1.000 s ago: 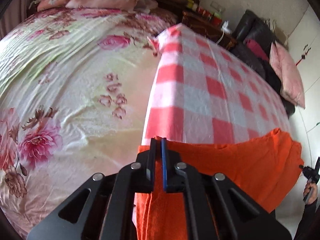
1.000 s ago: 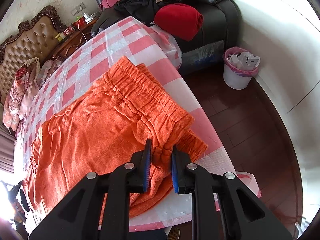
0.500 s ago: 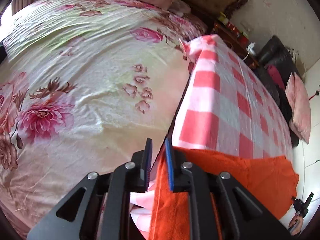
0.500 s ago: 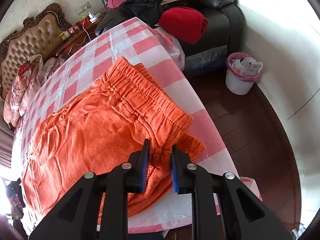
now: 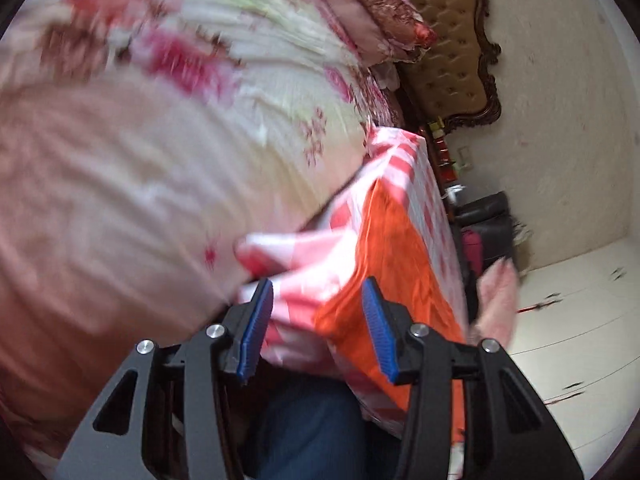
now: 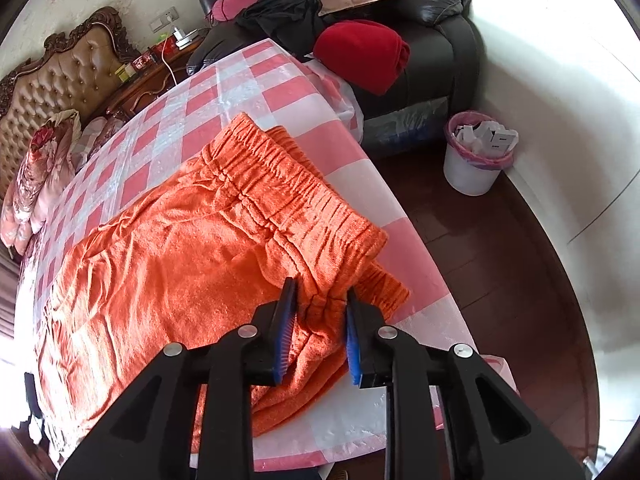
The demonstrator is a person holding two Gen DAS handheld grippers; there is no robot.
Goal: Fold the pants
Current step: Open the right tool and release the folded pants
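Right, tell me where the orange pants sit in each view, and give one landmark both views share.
Left wrist: the orange pants lie right of centre, running up and away from the open left gripper.
Right wrist: the pants fill the centre and lower left, their waistband between the right gripper fingers.
Shared landmark: the checked tablecloth under them.

A tufted headboard point(image 6: 52, 80) stands against the pale wall. A black leather sofa point(image 6: 440, 40) holds cushions and a red blanket point(image 6: 360, 54). A white bin point(image 6: 474, 160) sits on the dark wooden floor point(image 6: 500, 260).
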